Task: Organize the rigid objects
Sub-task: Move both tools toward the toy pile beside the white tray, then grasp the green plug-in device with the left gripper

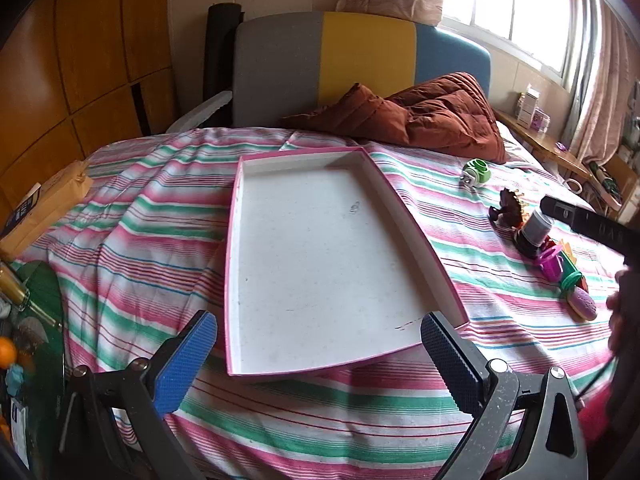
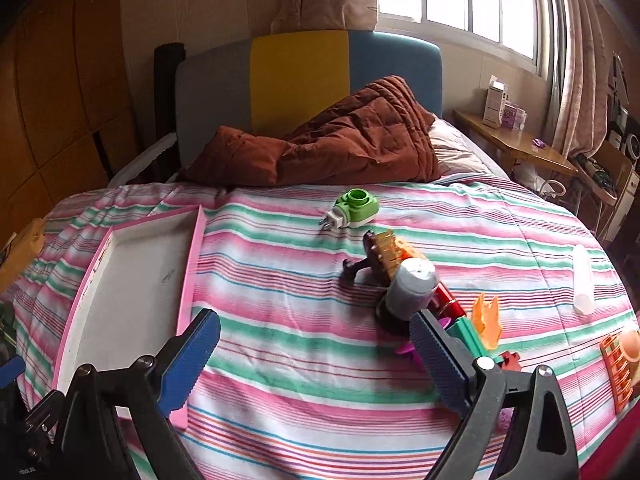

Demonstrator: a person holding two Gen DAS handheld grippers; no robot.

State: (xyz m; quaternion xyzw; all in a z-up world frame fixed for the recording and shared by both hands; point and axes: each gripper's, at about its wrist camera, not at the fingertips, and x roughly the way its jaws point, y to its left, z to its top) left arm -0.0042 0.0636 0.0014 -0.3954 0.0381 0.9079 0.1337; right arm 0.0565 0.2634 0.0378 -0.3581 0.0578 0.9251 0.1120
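A shallow pink-rimmed white tray point(image 1: 416, 236) lies empty on the striped bed; it also shows at the left in the right wrist view point(image 2: 192, 268). My left gripper point(image 1: 320, 356) is open and empty, its jaws spread over the tray's near edge. My right gripper point(image 2: 316, 360) is open and empty above the bedspread. Just past its right finger lies a cluster of small toys: a grey cylinder point(image 2: 412, 288), a dark brown and orange toy point(image 2: 380, 256), and green, orange and magenta pieces point(image 2: 476, 328). A green plug-in device point(image 2: 354, 208) lies farther back.
A brown quilt point(image 2: 340, 140) is bunched at the headboard. A white tube point(image 2: 582, 280) and an orange basket piece point(image 2: 618, 364) lie at the bed's right. A wooden side table point(image 2: 516, 140) stands right; a brown parcel point(image 1: 48, 200) and a green glass table point(image 1: 44, 320) left.
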